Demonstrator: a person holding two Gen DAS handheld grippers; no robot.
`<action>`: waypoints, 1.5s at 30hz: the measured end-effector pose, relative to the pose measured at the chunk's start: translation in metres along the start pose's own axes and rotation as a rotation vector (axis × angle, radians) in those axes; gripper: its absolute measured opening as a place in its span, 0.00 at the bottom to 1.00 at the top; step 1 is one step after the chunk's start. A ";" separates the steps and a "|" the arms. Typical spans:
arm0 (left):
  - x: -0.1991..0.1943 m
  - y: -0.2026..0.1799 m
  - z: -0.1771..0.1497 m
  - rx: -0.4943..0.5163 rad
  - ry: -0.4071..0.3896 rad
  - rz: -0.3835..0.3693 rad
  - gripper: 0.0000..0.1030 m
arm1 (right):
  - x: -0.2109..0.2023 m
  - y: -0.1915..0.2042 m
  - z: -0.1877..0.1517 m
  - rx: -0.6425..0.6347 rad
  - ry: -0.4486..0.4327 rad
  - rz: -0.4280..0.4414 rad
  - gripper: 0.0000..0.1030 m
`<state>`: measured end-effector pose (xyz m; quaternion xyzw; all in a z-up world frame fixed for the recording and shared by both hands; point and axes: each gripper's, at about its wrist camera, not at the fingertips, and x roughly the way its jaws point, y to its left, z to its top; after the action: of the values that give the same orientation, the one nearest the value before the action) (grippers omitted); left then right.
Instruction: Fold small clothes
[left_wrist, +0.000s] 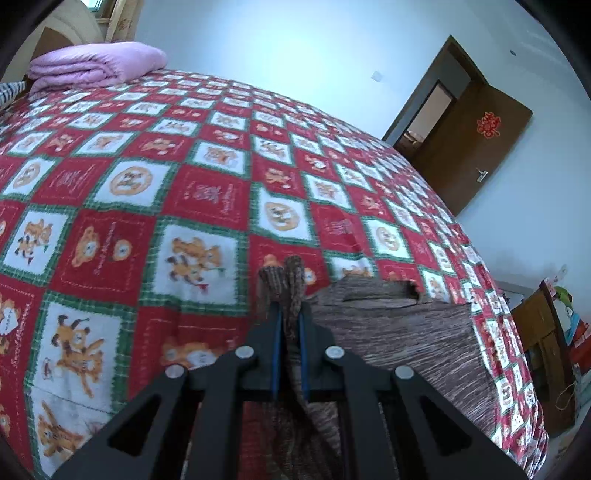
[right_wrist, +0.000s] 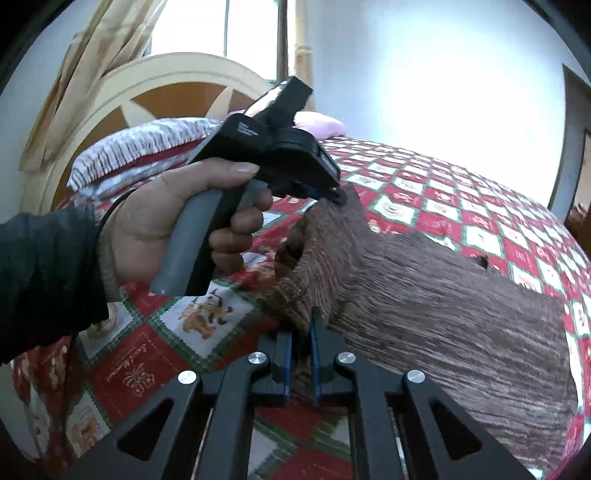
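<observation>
A brown ribbed knit garment (right_wrist: 454, 295) of matt, rough cloth was shown on a printed cotton-like bedcover (left_wrist: 147, 184); matt black plastic grippers (left_wrist: 289, 314) carried bright metal pins.

The left gripper (left_wrist: 290, 325) fills the lower middle of its frame: matte black linkage arms with triangular cut-outs, four round silver pivot pins, and blue-edged fingers (left_wrist: 275, 350). The right gripper (right_wrist: 301, 343) at the bottom of its frame has the same build. At left in that frame, a bare hand (right_wrist: 177, 229) with a short thumbnail emerges from a dark sleeve (right_wrist: 48, 273), around a grey handle (right_wrist: 188, 240).
</observation>
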<state>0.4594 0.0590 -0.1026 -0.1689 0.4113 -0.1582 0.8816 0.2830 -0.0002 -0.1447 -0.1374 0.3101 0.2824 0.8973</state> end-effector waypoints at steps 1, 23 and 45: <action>-0.001 -0.005 0.000 0.002 -0.003 -0.008 0.08 | -0.003 -0.004 -0.002 0.012 -0.004 0.000 0.07; 0.010 -0.162 0.013 0.169 -0.018 -0.139 0.08 | -0.095 -0.124 -0.031 0.305 -0.073 -0.054 0.06; 0.111 -0.289 -0.041 0.396 0.137 -0.097 0.08 | -0.117 -0.215 -0.109 0.632 0.047 -0.070 0.04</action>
<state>0.4555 -0.2528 -0.0782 -0.0009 0.4227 -0.2895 0.8588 0.2827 -0.2677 -0.1390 0.1312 0.3982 0.1376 0.8974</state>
